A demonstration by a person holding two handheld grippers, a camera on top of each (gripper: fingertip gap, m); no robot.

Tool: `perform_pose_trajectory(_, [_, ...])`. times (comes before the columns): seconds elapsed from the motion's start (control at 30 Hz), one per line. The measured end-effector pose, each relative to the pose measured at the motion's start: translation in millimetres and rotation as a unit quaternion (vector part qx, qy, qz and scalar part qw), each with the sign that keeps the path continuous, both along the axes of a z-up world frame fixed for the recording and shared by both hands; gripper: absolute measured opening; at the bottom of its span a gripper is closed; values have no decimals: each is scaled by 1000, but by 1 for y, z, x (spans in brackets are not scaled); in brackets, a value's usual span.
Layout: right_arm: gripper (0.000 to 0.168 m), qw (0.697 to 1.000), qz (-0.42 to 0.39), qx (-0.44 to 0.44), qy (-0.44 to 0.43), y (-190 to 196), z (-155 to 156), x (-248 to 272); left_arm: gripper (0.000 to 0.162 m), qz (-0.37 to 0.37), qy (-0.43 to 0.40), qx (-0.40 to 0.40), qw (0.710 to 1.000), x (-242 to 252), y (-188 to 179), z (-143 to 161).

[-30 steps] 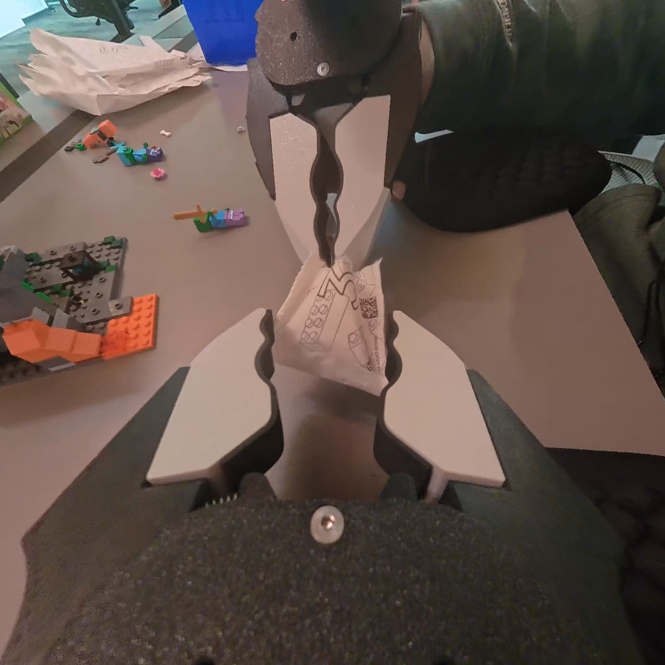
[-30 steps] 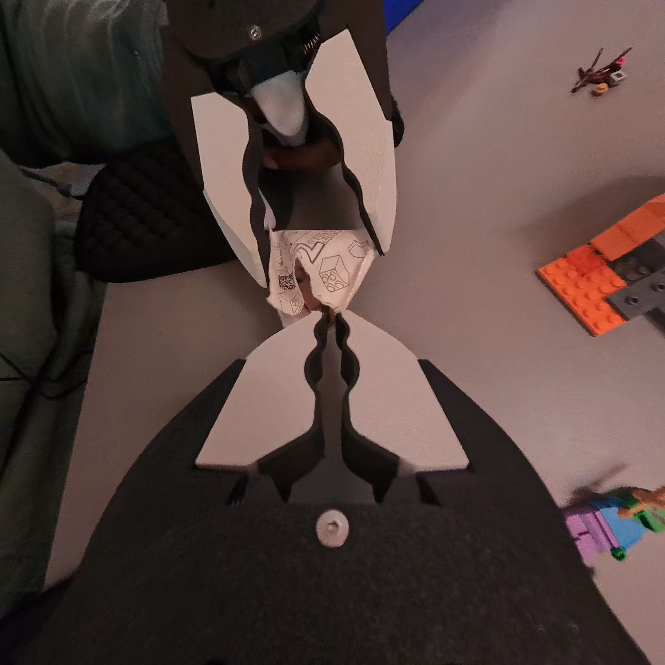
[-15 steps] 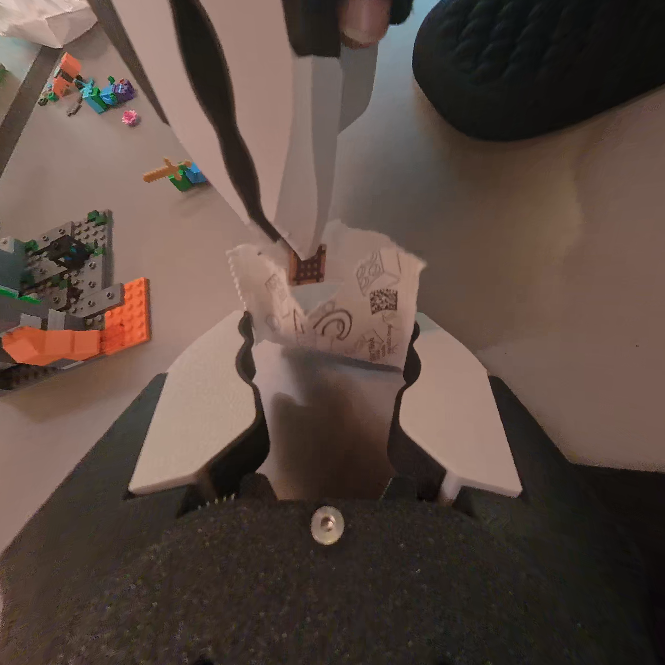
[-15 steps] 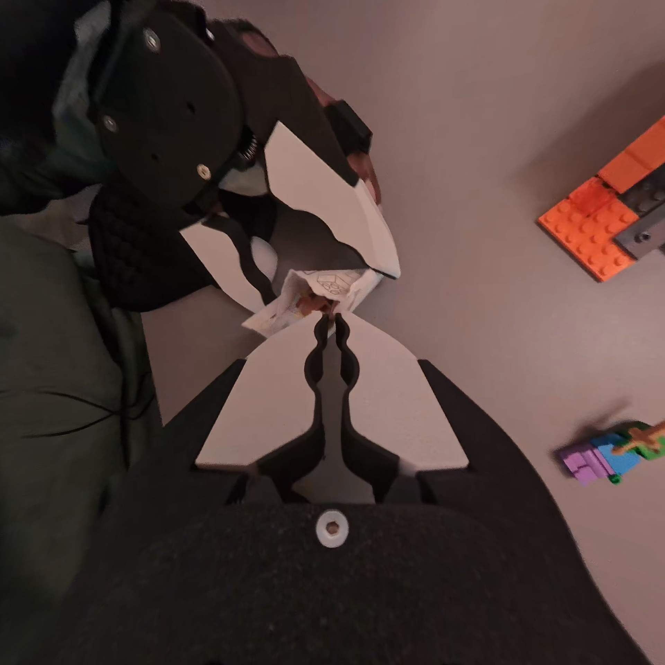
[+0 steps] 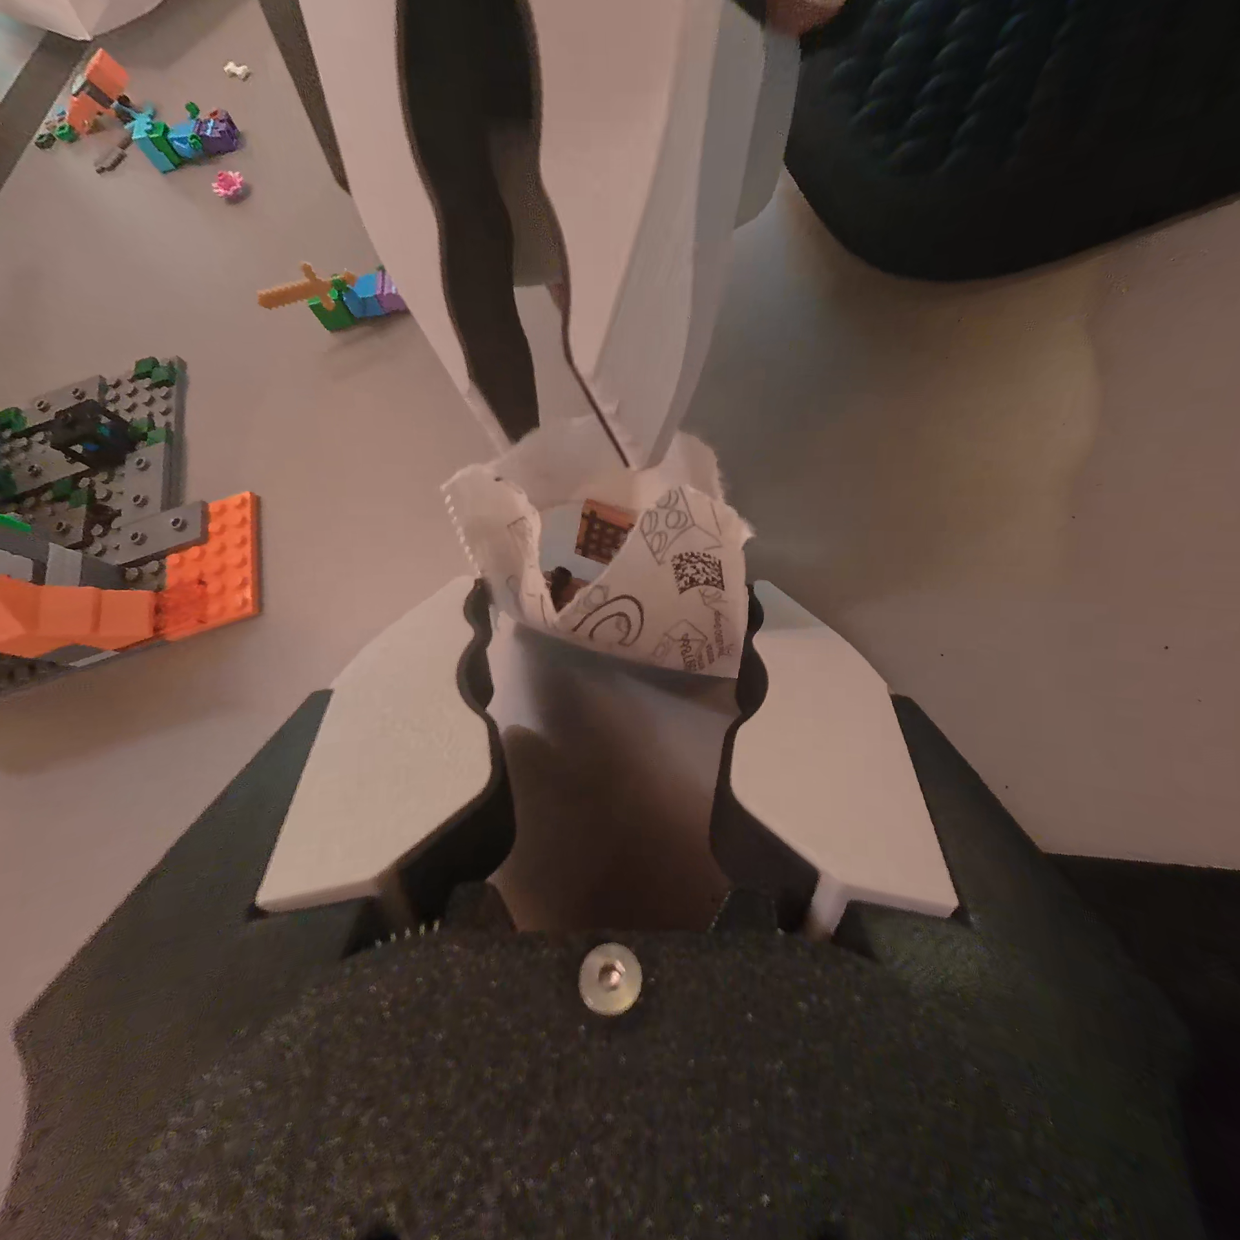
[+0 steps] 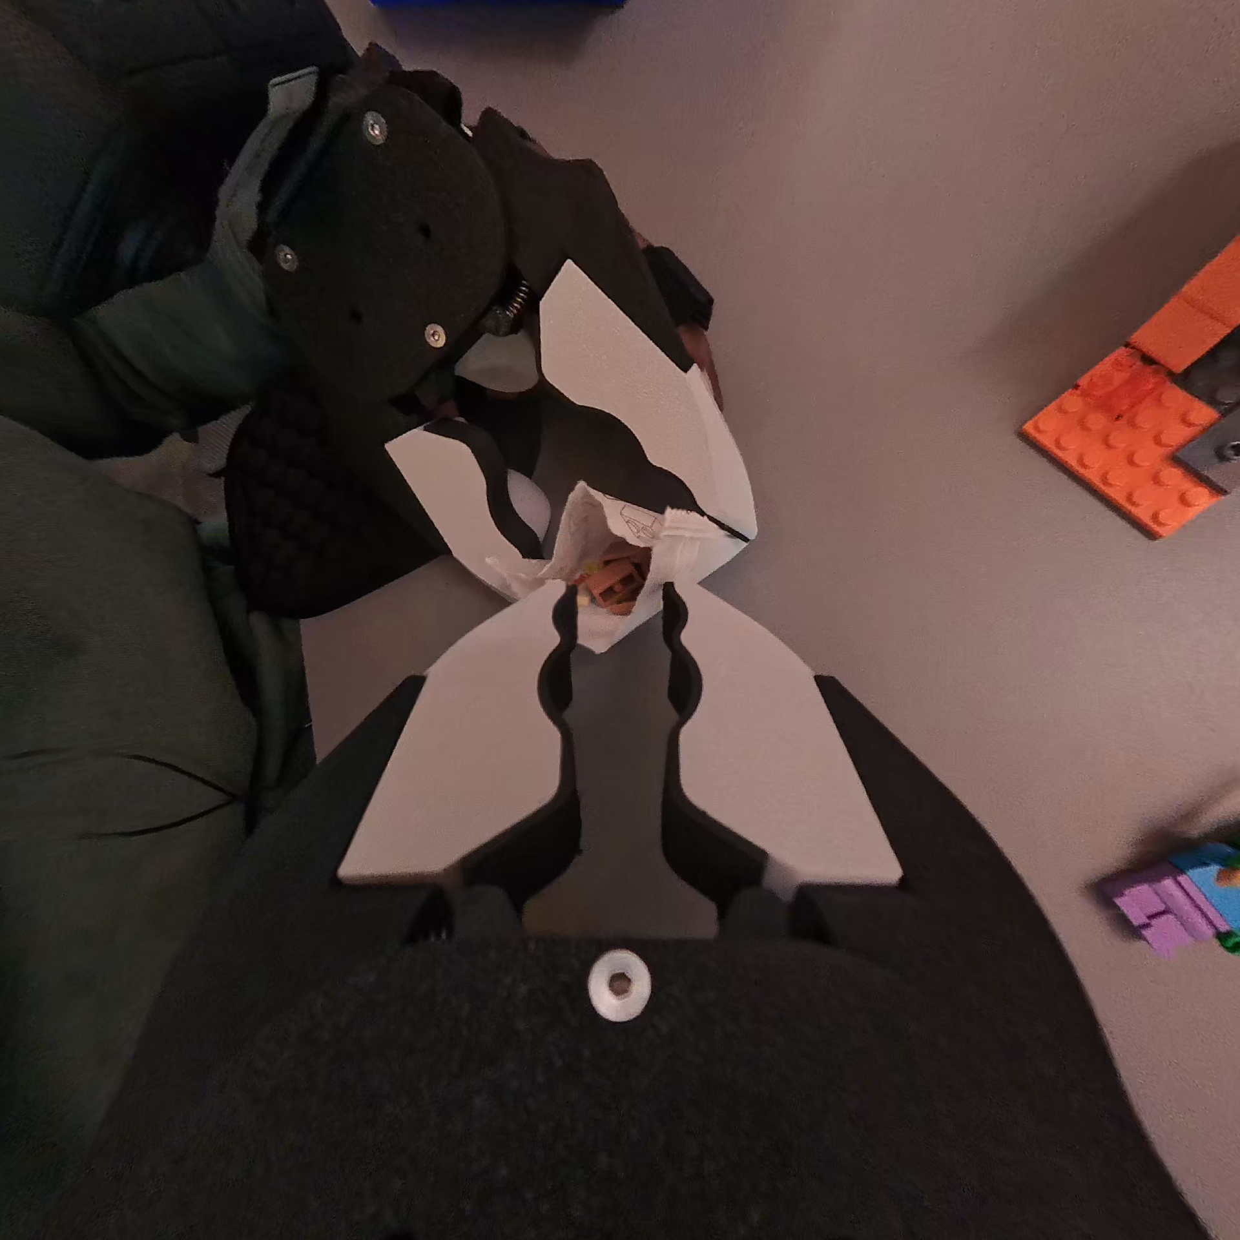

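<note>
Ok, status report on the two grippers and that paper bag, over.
Left gripper: jaws clamped across white paper bag. Right gripper: jaws parted at its torn mouth. Brown bricks inside. Nothing blocking.

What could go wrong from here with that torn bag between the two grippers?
1. The paper bag is torn open, with brown pieces loose at its mouth; a tilt could spill them.
2. The left gripper clamps only the soft paper sides, so the bag may crumple or slip out.
3. The right gripper straddles the torn rim with its jaws apart; closing there could catch a piece or rip the paper further.
</note>
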State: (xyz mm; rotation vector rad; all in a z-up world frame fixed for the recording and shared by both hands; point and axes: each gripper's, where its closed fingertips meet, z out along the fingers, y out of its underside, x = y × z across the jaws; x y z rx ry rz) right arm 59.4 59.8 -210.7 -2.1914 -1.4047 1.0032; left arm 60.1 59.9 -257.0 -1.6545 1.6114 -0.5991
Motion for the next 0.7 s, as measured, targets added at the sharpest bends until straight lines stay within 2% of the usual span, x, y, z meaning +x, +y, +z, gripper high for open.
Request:
perform_pose_trajectory(0.1, [26,1000,-3,18,17,3,5,6,70,0,0,-2,1000,0,0,0])
perform_pose_trajectory(0.23, [25,995,-38,84,28,22,14,32,69,0,-1,2,1000,0,0,0])
perform_pose_trajectory(0.37, [18,983,-106,152,-6,48,11,77,67,4,-6,9,1000,0,1,2])
perform_pose_trajectory(0.43, [1,976,-137,170,-19,56,8,100,65,12,-17,14,1000,-1,3,5])
perform_pose_trajectory(0.7, [0,942,-260,205,-53,74,4,194,61,36,-52,17,998,-2,11,17])
